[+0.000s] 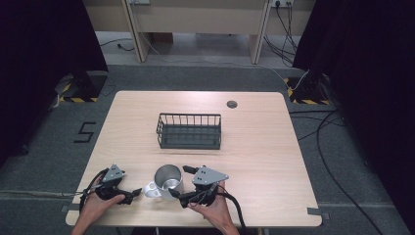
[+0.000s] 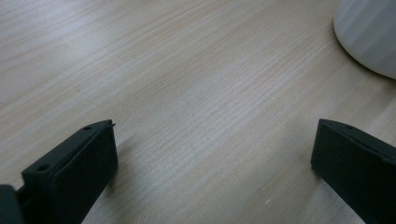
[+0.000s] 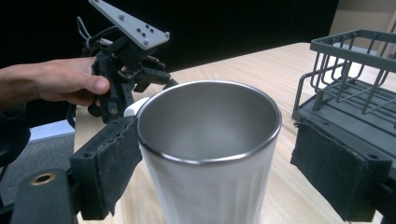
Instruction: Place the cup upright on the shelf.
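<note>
A steel mug (image 1: 169,179) with a white outer wall and a white handle stands upright near the table's front edge. My right gripper (image 1: 179,182) reaches around it from the right. In the right gripper view the mug (image 3: 210,154) sits between the jaws of my right gripper (image 3: 215,135), which is open. One pad touches the mug's wall and the other stands a little off it. My left gripper (image 1: 134,195) rests just left of the handle, open, with bare wood between its jaws (image 2: 215,126). The mug's white wall (image 2: 369,32) shows at the upper right of that view.
A dark wire basket (image 1: 190,131) (image 3: 355,70) stands empty at the table's middle, behind the mug. The wooden table (image 1: 254,147) has a round cable port (image 1: 232,104) at the back. The left gripper (image 3: 126,70), held by a hand, appears beyond the mug.
</note>
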Demonstrator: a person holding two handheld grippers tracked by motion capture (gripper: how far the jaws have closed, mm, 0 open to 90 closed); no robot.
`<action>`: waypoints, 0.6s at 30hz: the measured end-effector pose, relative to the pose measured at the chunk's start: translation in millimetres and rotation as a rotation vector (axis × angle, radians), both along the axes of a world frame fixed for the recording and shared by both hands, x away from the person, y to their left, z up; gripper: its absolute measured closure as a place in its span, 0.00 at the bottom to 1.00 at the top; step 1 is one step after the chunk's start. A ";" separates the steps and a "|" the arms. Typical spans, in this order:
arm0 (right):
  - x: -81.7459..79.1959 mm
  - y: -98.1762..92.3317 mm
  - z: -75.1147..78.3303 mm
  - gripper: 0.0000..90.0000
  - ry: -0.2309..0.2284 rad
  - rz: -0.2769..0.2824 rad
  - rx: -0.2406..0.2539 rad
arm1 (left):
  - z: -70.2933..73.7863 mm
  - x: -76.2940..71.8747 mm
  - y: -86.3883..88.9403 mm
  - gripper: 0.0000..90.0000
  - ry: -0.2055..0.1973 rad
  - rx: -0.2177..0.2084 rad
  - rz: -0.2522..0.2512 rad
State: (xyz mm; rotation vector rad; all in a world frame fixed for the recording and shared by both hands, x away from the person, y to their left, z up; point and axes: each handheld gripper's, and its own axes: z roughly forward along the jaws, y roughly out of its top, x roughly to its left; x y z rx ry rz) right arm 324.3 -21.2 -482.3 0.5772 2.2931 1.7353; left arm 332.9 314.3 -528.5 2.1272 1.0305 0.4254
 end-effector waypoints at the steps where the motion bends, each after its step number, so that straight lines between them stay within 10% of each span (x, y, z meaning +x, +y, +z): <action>1: 1.3 2.6 0.7 0.16 -0.008 0.006 0.002 | 0.0 0.0 0.0 0.00 0.000 0.000 0.000; 18: 15.0 37.1 -7.5 0.04 -0.001 0.019 -0.001 | 0.0 0.0 0.0 0.00 0.000 -0.001 0.000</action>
